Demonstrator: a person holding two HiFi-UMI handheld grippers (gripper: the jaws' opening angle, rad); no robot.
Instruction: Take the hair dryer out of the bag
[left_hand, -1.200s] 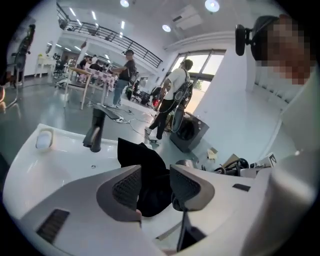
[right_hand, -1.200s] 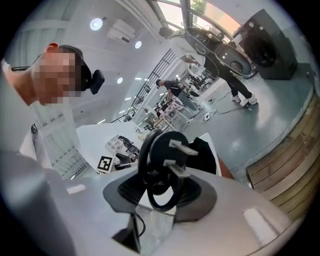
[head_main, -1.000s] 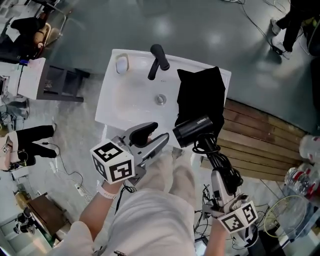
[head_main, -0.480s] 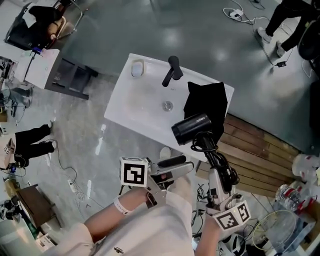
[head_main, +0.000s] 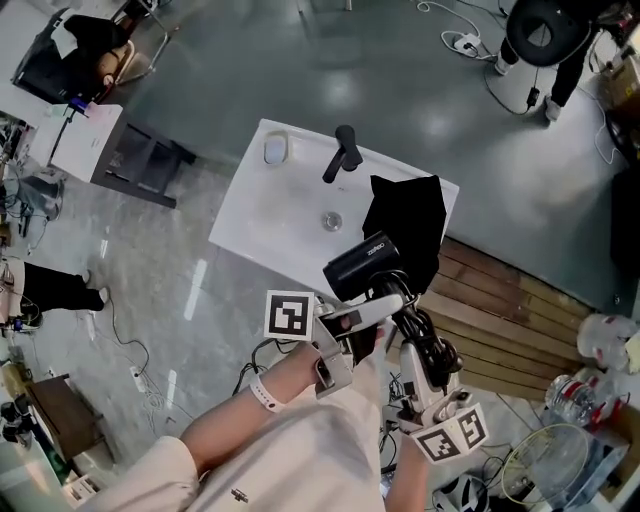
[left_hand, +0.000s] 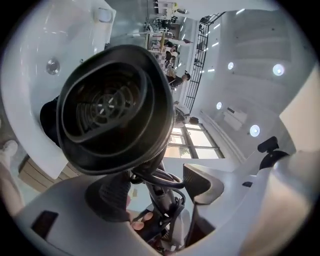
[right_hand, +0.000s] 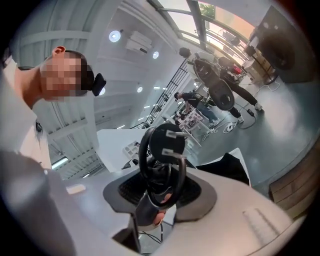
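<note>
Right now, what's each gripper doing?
Left gripper: open, jaws just opening; handle of the hair dryer between them, ungripped.
Right gripper: shut on the hair dryer's handle.

Large lab-like recording hall: polished grey floor (head_main: 300, 70) strewn with cables (head_main: 452, 40), a freestanding white washbasin (head_main: 265, 215), cluttered worktops (head_main: 82, 140), ceiling spotlights (left_hand: 278, 70), tall windows (left_hand: 195, 145).

White sink (head_main: 262, 205), black faucet (head_main: 343, 152), wooden slats (head_main: 505, 318), floor cables (head_main: 125, 352)

L gripper (head_main: 372, 322) swung in under the hair dryer (head_main: 358, 268), rolled, jaws just opened wide (handle now between them); dryer edged left
</note>
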